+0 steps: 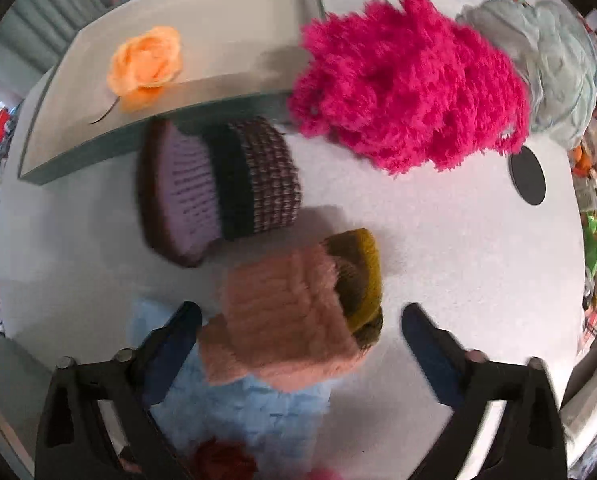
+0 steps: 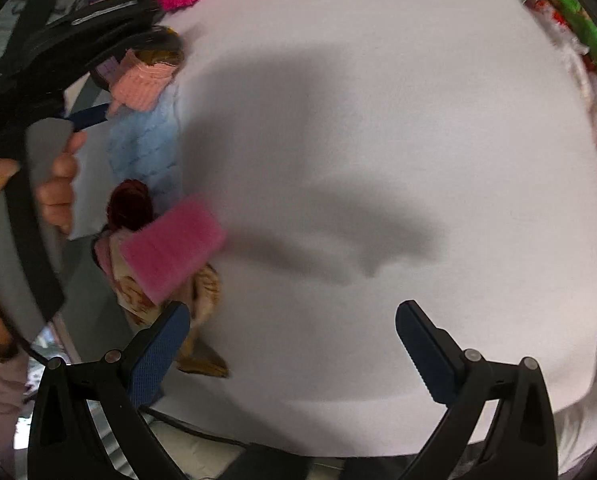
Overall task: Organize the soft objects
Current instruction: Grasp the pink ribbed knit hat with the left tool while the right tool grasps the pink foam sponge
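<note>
From the left wrist view, the left tool (image 1: 298, 344) points straight down at the white tabletop (image 1: 458, 248) with its two blue-padded fingers (image 1: 178, 344) spread wide; the peach fuzzy knit (image 1: 286, 320) lies between them, close against the pad at 8 o'clock and well clear of the pad at 4 o'clock, so nothing is gripped. A mustard-and-olive knit cuff (image 1: 362, 276) sticks out from under the peach piece toward 1 o'clock, and a pale blue knit (image 1: 242, 412) lies beneath it toward 6 o'clock, with something dark red (image 1: 222, 460) at the bottom edge. At 10 o'clock from the peach piece sits a purple and brown knit hat (image 1: 218, 188), touching the grey-walled tray (image 1: 146, 148) that holds an orange fabric flower (image 1: 146, 64). A hot pink fluffy item (image 1: 406, 84) lies at 12 to 1 o'clock, a pale grey-green cloth (image 1: 550, 60) beyond it, and a black disc (image 1: 527, 176) near 2 o'clock. From the right wrist view, the right tool (image 2: 294, 344) hangs over bare tabletop (image 2: 378, 160) with its fingers (image 2: 158, 356) wide apart and empty. At 9 o'clock a pink knit piece (image 2: 174, 248) rests on a tan patterned cloth (image 2: 202, 292), a dark red item (image 2: 132, 204) just above it. At 10 o'clock a hand (image 2: 58, 184) holds the other tool over the peach and blue knits.
</note>
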`<state>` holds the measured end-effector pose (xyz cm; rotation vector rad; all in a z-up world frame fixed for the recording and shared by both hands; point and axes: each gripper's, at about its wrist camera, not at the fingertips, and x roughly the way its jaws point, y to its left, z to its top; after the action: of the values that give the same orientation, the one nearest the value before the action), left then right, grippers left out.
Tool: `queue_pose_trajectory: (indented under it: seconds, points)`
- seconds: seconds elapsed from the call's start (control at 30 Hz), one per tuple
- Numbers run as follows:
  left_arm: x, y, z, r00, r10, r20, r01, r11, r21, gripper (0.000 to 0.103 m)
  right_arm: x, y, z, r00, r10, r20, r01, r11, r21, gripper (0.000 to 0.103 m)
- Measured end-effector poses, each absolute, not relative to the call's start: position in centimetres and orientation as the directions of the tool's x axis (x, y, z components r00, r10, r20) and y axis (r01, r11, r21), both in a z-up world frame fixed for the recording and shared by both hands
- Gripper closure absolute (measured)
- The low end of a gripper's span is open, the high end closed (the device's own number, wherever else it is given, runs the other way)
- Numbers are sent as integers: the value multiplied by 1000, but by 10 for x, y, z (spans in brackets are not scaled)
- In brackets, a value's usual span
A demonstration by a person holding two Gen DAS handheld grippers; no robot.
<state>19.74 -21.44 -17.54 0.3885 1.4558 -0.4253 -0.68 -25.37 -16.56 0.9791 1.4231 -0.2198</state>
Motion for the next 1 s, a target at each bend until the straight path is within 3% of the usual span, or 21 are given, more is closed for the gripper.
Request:
queue_pose_trajectory:
  seconds: [0.03, 0.17, 0.4, 0.53, 0.6, 0.67, 0.73, 0.83, 0.9, 0.93, 1.0]
  points:
    - [198, -215, -180, 46, -34, -998, 515, 857, -6, 30, 0, -251, -169, 207, 431, -878, 659, 602, 451, 0]
    - [202, -209, -180, 12, -75, -997, 536, 842, -57, 46, 21, -242, -186, 241, 519, -820, 677, 515, 525, 0]
    - [215, -173, -152, 40, -125, -991, 531, 843, -85, 47, 51, -231, -208, 291, 600, -745, 725, 370, 581, 0]
    - [220, -149, -136, 48, -140, -989, 514, 852, -96, 47, 59, -225, -207, 283, 590, -756, 736, 371, 566, 6]
    - [218, -139, -126, 54, -153, -987, 499, 860, -106, 46, 60, -224, -204, 268, 573, -774, 729, 405, 552, 17]
    - [215, -126, -118, 56, -161, -985, 491, 864, -113, 46, 60, -225, -202, 258, 561, -786, 716, 435, 546, 75]
    - [212, -112, -110, 59, -170, -984, 483, 867, -121, 46, 59, -225, -203, 247, 547, -800, 715, 455, 531, 79]
    - [206, -98, -99, 60, -198, -978, 476, 867, -147, 46, 59, -231, -190, 234, 493, -838, 677, 536, 504, 79]
    - [197, -85, -95, 66, -209, -976, 483, 862, -152, 46, 63, -234, -172, 206, 381, -901, 650, 636, 417, 52]
    - [198, -84, -93, 71, -214, -974, 486, 860, -153, 46, 65, -234, -165, 203, 320, -925, 634, 677, 374, 30]
    - [191, -88, -84, 79, -221, -972, 484, 861, -156, 46, 74, -233, -152, 194, 219, -956, 572, 767, 292, 26]
